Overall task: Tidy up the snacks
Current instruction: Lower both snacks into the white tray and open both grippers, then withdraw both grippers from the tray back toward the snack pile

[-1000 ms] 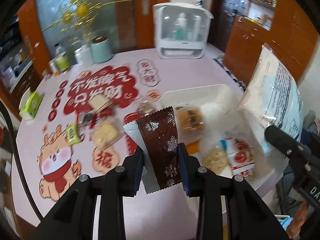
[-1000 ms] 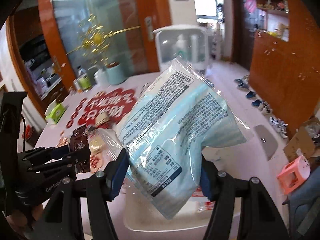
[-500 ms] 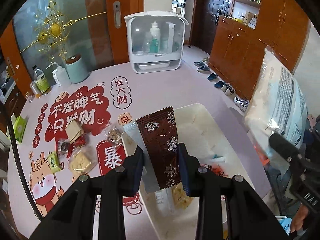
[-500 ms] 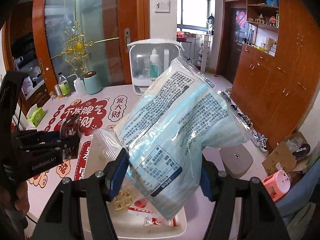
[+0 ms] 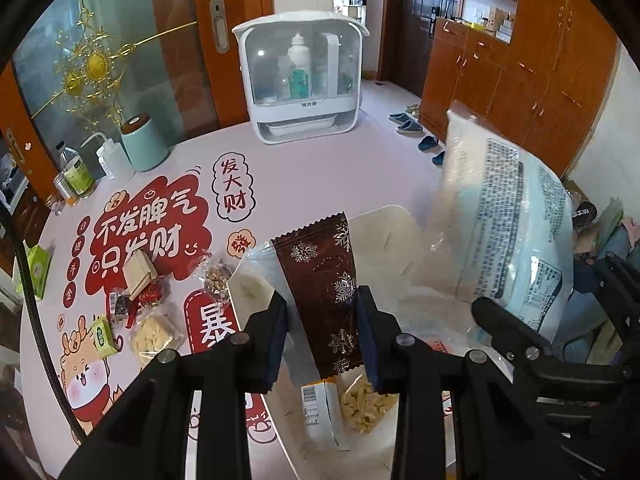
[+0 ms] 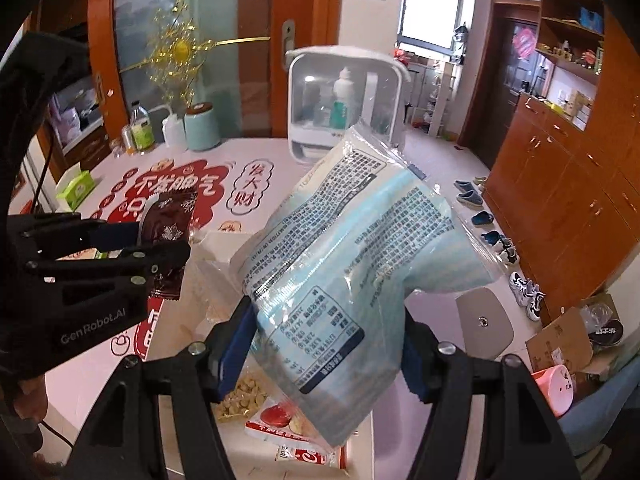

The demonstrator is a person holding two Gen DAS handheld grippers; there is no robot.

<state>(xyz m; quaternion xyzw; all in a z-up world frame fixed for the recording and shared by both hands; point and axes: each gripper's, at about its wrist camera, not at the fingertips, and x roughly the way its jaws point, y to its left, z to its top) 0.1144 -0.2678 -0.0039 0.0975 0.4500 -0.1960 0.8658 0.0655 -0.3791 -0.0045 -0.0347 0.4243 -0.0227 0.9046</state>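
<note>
My left gripper (image 5: 322, 332) is shut on a brown snowflake snack packet (image 5: 324, 280), held upright above the near left part of a white bin (image 5: 384, 220). The packet also shows in the right wrist view (image 6: 170, 232). My right gripper (image 6: 328, 340) is shut on a large pale blue snack bag (image 6: 352, 264), held tilted above the bin's right side; the bag shows in the left wrist view (image 5: 508, 236). Inside the bin lie a bag of pale crackers (image 5: 366, 404), a small carton (image 5: 320, 412) and a red-and-white packet (image 6: 288, 424).
Several loose snacks (image 5: 148, 304) lie on the pink printed tablecloth (image 5: 280, 168) left of the bin. A white bottle cabinet (image 5: 300, 80) stands at the back. A teal canister (image 5: 144, 144), bottles and a green tissue box (image 5: 38, 268) sit at the left.
Both grippers rose and pulled back from the bin with their loads still held. The view steadied and the bin now sits lower under the left gripper.
</note>
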